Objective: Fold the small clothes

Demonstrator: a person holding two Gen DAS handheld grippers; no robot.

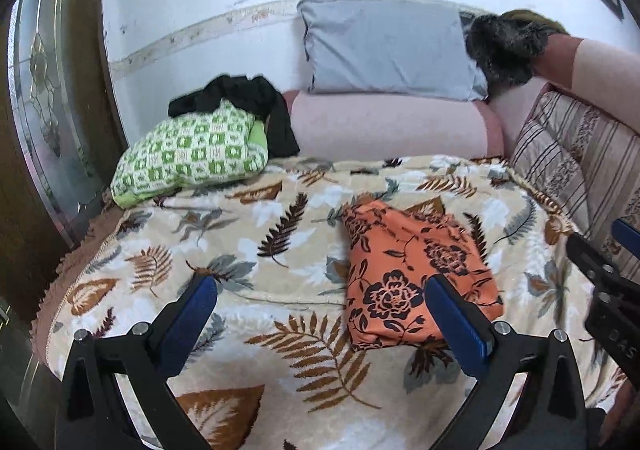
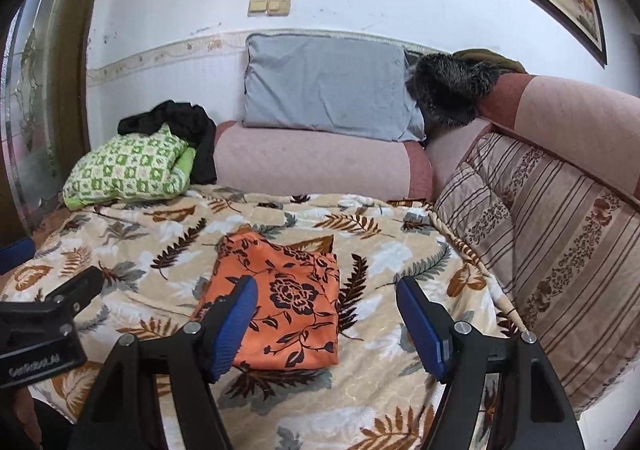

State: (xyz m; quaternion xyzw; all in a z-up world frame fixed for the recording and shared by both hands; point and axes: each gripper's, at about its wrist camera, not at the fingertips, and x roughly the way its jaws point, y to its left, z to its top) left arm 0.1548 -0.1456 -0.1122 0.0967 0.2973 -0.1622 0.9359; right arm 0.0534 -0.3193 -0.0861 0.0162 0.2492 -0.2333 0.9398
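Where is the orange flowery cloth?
The orange cloth lies folded mid-blanket, in front of both hand-held grippers, well short of the green checked bundle.

orange folded cloth [image 2: 288, 302]: 1 | green checked cloth [image 2: 128, 170]: 1 | grey pillow [image 2: 324, 86]: 1

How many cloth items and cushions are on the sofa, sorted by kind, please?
Folded garments: 1, the orange floral cloth.
Unfolded garments: 1, the black garment.
Cushions and pillows: 3, the green checked cushion, the grey pillow, the striped cushion.
Blankets: 1, the leaf-print blanket.
Furry items: 1, the dark furry item.
Total: 7
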